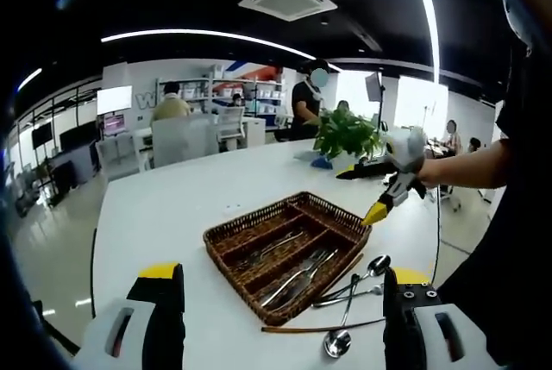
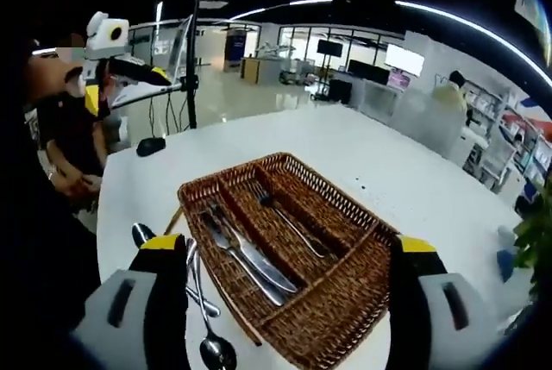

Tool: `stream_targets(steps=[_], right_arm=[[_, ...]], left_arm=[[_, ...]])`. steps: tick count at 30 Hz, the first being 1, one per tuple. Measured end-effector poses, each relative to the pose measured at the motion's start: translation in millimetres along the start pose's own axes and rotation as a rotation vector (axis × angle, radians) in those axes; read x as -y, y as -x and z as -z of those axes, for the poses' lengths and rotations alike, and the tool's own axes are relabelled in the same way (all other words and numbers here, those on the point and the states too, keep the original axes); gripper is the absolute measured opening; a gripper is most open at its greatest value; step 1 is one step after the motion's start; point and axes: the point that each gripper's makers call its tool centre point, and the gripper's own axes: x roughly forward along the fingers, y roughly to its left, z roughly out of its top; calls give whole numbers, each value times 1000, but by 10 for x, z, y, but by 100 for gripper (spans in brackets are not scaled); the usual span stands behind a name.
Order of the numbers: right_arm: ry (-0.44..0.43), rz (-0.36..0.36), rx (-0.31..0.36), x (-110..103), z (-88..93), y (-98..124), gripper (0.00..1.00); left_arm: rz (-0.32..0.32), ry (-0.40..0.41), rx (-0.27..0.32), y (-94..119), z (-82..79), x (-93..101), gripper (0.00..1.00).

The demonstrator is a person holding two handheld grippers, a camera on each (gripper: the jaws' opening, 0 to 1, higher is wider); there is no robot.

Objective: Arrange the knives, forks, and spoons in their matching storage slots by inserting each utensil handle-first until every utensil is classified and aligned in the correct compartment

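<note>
Wicker tray (image 2: 345, 318), rectangular and woven, holds several metal utensils; three shiny spoons (image 1: 349, 288) lie beside it. Both grippers' jaws gape wide, empty.

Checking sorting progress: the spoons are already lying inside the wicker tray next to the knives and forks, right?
Not quite. The spoons lie on the white table beside the wicker tray, not inside it. The knives and forks are in the tray's compartments, as the right gripper view shows.

White table (image 1: 190, 206), wicker tray (image 1: 226, 236), spoons (image 1: 349, 288), perhaps chopsticks (image 1: 323, 329)
</note>
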Motion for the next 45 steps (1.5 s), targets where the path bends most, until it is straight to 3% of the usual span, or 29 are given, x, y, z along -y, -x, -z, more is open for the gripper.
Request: stream_targets(steps=[5,9,13,16,20,23,29,32,34,37,44,45], right_arm=[[-62,35,-4,108,199,332,99],[-93,67,7,233,237,604,99],[-91,85,12,301,236,827,99],[-49,92,-6,308,258,987,99],[-35,99,2,310,270,1145,99],[-48,111,7,335,313,1232,99],[-124,121,41,393,389,1369,99],[-142,122,44,418,429,1397,99],[-145,118,45,411,431,1409,99],[-136,121,45,429,424,1417,99],[-152,137,66,482,366,1457,99],[-151,139,66,484,362,1462,99]], left_arm=[[-19,-7,6,-42,7,72,100],[-32,-11,2,-78,62,148,100],[-37,5,-3,-97,117,242,100],[-26,36,31,-103,73,331,100],[-41,10,14,-124,83,383,100],[-26,5,34,-120,37,446,100],[-2,-11,33,-181,23,536,100],[31,-59,-3,-243,59,611,100],[92,-127,-47,-322,77,716,100],[175,-182,-53,-388,26,796,100],[254,-275,-89,-547,-71,951,99],[265,-313,-126,-567,-25,955,95]])
